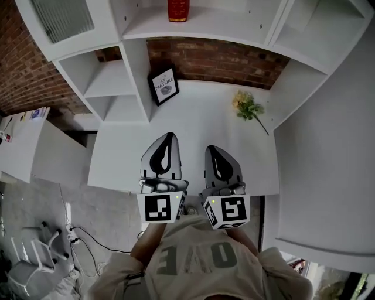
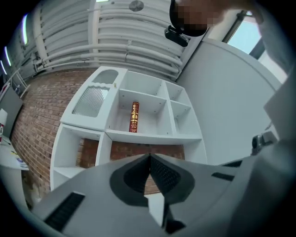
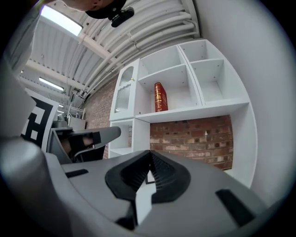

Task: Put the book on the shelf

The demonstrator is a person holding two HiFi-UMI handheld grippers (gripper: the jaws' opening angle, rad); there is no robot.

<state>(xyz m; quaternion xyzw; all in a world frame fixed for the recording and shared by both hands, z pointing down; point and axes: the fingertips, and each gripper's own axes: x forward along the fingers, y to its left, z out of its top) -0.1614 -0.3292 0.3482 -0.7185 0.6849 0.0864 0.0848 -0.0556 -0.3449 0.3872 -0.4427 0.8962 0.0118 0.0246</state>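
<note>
While looking steeply down from the head, shows left gripper point(image 1: 167, 140) and right gripper point(image 1: 214, 151) side by side over a white desk point(image 1: 199, 120), tips aimed at a white shelf point(image 1: 135, 76) against a brick wall. Shows both pairs of jaws pressed together, pads meeting, clamped on nothing. Confirms the same looking along the left gripper point(image 2: 150, 156) and along the right gripper point(image 3: 150, 152): tips touching, no gap, nothing held.

Finds the book point(image 1: 178, 10), red with gold bands on its spine, well ahead of and above both sets of tips, standing upright in a middle compartment of the upper row. Places the book point(image 2: 134, 116) beyond the left jaws and slightly to their left. From the right gripper, places the book point(image 3: 160, 97) slightly right of the jaw line and higher. Well apart from either gripper, touched by neither.

Also ahead of the jaws, on the desk: a framed print point(image 1: 164, 85) leaning by a divider straight beyond the left tips, and a sprig of yellow flowers point(image 1: 248, 107) beyond and to the right of the right tips.

Judged from this, looks like the end of the task: book already shelved, both grippers clear. Probably calls for no further grasp. If straightening were wanted, would need jaws opened first, then a long reach forward and up to the spine.
</note>
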